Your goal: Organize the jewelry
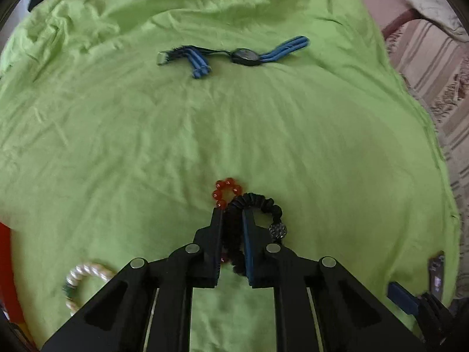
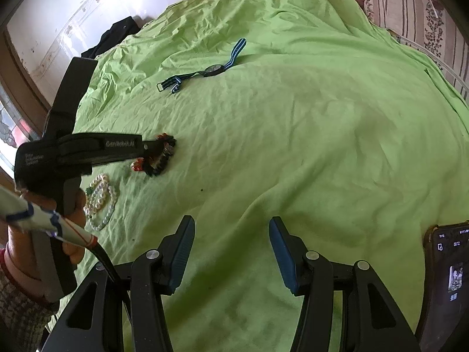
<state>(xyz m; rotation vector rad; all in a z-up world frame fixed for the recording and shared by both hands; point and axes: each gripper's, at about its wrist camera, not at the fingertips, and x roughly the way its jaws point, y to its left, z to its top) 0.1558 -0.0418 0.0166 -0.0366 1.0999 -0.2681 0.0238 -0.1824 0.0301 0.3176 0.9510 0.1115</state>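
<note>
Between clenched left jaws, black bracelet [image 1: 234,228], partly hidden; right jaws released, empty.

Left gripper [image 1: 231,214] pinched on a black bracelet [image 1: 258,202], red beads [image 1: 225,190] touching it at eleven o'clock. Lay on green cloth [image 1: 117,135]. Blue-strapped watch [image 1: 244,55] well apart at twelve o'clock; pearl bracelet [image 1: 85,275] at eight o'clock, partly hidden.
</note>
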